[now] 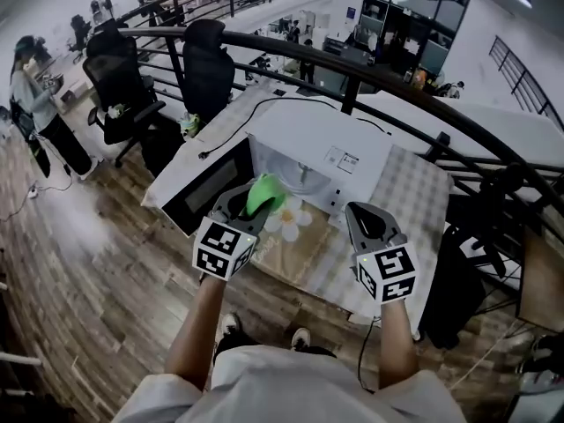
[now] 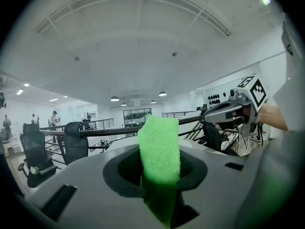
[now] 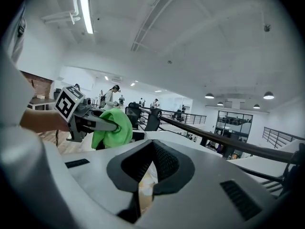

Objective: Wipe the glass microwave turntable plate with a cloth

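In the head view my left gripper (image 1: 256, 204) is shut on a bright green cloth (image 1: 265, 193), held just in front of the open cavity of a white microwave (image 1: 348, 152). A pale round shape inside the cavity looks like the glass turntable plate (image 1: 303, 176). The left gripper view shows the cloth (image 2: 160, 149) standing up between the jaws. My right gripper (image 1: 365, 213) hovers to the right, in front of the microwave, shut with nothing in it. The right gripper view shows its jaws (image 3: 153, 146) closed, with the left gripper (image 3: 97, 123) and cloth (image 3: 115, 128) off to the left.
The microwave door (image 1: 210, 185) hangs open to the left. The table (image 1: 414, 192) has a flower-patterned cloth and a black cable (image 1: 231, 135). A black railing (image 1: 352, 69) runs behind, with office chairs (image 1: 204, 64) and a standing person (image 1: 40, 104) at left.
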Tool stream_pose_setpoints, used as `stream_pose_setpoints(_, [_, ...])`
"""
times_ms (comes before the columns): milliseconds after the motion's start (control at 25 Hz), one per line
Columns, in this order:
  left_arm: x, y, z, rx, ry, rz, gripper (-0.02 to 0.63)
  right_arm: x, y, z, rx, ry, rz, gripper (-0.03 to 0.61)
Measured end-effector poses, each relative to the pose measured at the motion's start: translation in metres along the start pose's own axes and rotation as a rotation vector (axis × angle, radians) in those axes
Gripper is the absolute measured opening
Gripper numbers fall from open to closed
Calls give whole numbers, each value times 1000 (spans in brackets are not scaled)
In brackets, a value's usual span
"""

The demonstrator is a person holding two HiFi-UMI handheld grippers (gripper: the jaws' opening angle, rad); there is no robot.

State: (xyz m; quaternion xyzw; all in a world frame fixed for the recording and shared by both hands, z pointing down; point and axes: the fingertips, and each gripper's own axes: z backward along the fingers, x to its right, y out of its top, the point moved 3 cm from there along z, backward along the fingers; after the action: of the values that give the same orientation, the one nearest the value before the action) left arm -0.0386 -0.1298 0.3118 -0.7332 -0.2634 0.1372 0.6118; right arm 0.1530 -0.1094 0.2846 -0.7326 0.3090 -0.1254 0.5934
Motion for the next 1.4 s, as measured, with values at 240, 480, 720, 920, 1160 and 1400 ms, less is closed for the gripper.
stream_pose_setpoints(240, [-46,-22,-19,-5,-115,15,133,-1,1,-33,-1,-195,-59,14])
stream_pose_setpoints(480, [-82,-41,-57,-41,-206,8,133,-5,-16,-52,-32,-379,-180,14])
stream_pose_setpoints(720, [-93,-71,-102,-113,-219,32,133,2,-40,-73,-78,-436,-233,14])
stream_pose_setpoints(920, [-93,-101,-141,-164,-207,20,133,15,-66,-99,-126,-364,-221,14])
stream_pose_setpoints(1160, [-98,-158,-203,-204,-102,-11,133,22,-104,-140,-130,-277,-214,14])
stream_pose_setpoints(1400, [-106,-193,-264,-217,40,-120,133,18,-145,-157,-132,-215,-199,15])
